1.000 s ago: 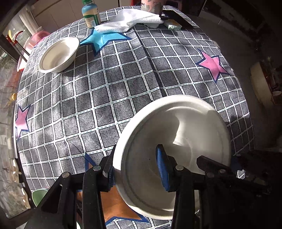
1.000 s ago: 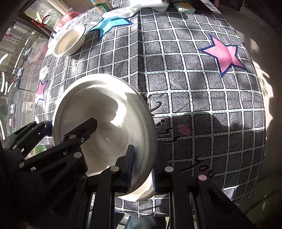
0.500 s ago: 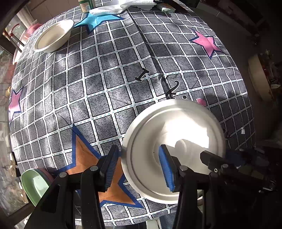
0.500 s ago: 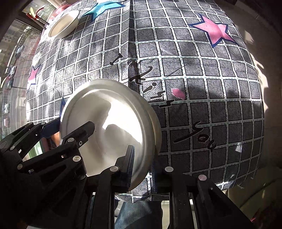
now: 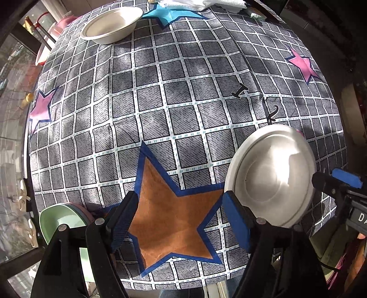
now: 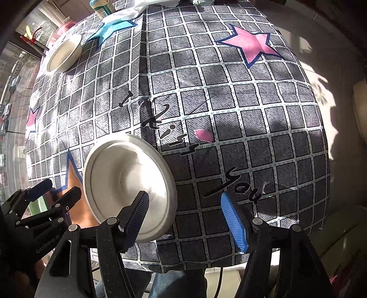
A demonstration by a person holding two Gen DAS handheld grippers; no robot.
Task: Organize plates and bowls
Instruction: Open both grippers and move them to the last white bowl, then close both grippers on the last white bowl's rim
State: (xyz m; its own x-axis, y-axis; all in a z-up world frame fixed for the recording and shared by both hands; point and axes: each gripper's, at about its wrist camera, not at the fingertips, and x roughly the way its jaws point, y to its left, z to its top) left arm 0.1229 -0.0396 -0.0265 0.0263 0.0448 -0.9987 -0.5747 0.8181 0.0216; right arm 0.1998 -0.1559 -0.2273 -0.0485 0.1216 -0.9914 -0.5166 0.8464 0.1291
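Released since the earlier frame, the white plate [image 5: 270,176] is seen flat on the counter [image 5: 183,91] between both opening, empty hand-held grippers, left [image 5: 181,217] and right [image 6: 183,220]; the far bowl [image 5: 112,24] lies nearer the left.

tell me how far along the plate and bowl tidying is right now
Looks early. Done: the white plate lies on the tablecloth near its front edge. In hand: nothing; the left gripper and right gripper are both opening and empty. Left: the white bowl sits alone at the far side, and the green bowl beyond the near left edge.
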